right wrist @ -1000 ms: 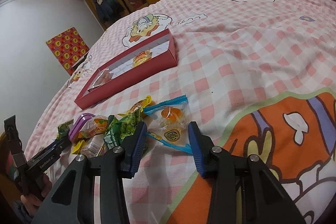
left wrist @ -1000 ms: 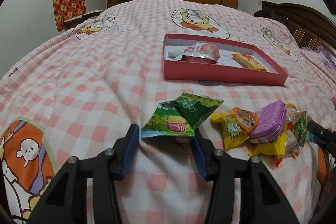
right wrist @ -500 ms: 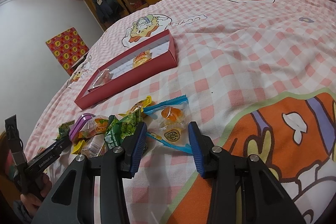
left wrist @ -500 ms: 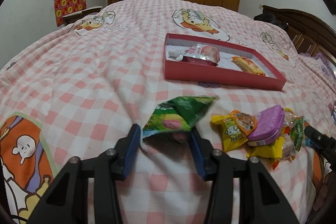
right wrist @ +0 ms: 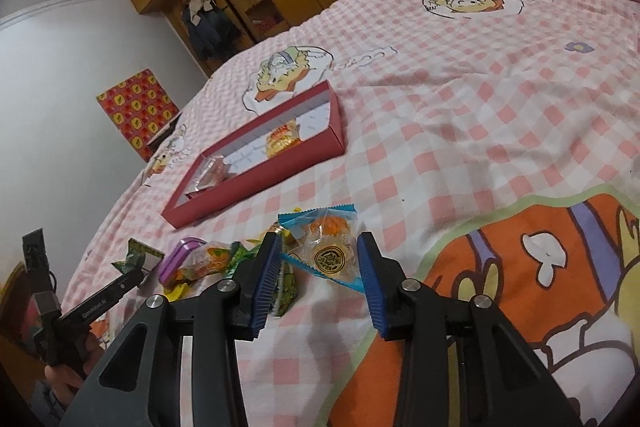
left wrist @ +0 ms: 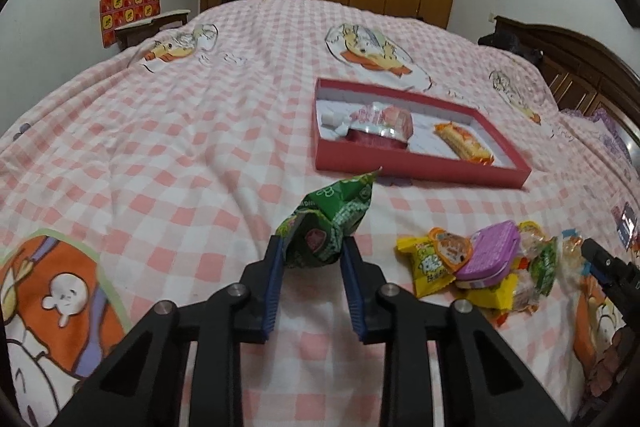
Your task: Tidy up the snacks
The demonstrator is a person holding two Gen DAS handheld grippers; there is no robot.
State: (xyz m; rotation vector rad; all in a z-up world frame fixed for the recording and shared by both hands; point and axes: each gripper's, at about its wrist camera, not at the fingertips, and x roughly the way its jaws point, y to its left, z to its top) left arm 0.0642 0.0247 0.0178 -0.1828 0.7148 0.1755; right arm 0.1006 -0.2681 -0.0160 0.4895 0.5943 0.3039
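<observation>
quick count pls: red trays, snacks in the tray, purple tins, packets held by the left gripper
red tray: 1
snacks in the tray: 2 (pink pouch, orange packet)
purple tin: 1
green packet in the left gripper, whose jaws have just been closing on it: 1
total: 5

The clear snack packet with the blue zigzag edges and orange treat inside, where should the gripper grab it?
The clear blue-edged packet lies flat on the checked bedspread, already between the right gripper's open fingers. Probably best to pinch across the puffy middle, coming down from the near side; the thin crimped ends would likely slip.
</observation>
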